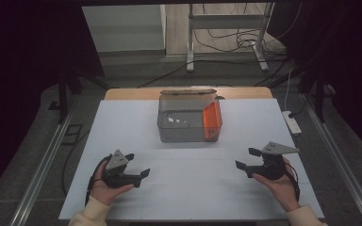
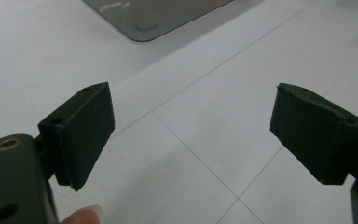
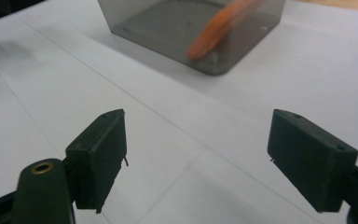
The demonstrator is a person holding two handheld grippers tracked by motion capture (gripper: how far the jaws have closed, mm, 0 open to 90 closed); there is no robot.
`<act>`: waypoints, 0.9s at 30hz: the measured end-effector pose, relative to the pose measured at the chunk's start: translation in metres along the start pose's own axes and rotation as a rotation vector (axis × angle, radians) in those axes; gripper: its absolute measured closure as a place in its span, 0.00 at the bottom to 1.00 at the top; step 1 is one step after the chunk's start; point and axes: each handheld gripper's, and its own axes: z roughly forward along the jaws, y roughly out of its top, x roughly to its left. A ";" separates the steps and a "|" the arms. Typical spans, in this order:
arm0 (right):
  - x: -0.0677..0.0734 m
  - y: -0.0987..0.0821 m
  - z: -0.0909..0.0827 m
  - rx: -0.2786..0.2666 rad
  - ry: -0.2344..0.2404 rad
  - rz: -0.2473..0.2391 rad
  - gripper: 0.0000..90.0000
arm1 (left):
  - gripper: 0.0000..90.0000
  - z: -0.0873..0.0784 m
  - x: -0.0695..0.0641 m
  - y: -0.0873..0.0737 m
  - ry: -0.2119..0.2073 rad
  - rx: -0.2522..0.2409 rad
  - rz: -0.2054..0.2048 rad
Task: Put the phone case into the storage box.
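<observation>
A clear grey plastic box (image 1: 187, 121) stands on the white table (image 1: 188, 188), with an orange flat piece (image 1: 212, 117) leaning inside its right end. Its corner (image 2: 144, 23) shows at the top of the left gripper view; box (image 3: 191, 28) and orange piece (image 3: 216, 30) lie ahead in the right gripper view. My left gripper (image 1: 138, 166) rests near the front left, jaws wide apart and empty (image 2: 191, 126). My right gripper (image 1: 246, 159) sits at the front right, jaws also wide apart with nothing between them (image 3: 196, 149). Both are well short of the box.
A brown strip of tabletop (image 1: 132, 93) shows behind the white sheet. A white power strip (image 1: 292, 122) lies off the table's right edge. A metal stand (image 1: 226, 33) and cables are on the floor beyond.
</observation>
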 end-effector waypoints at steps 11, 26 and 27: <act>-0.006 -0.004 0.000 -0.011 -0.006 -0.009 0.23 | 0.15 0.002 -0.001 0.000 -0.010 0.002 0.006; -0.006 -0.004 -0.001 -0.001 -0.016 -0.018 0.23 | 0.15 0.003 -0.001 0.000 -0.014 0.003 0.008; -0.006 -0.005 0.000 0.000 -0.016 -0.020 0.23 | 0.15 0.003 -0.001 0.000 -0.015 0.004 0.008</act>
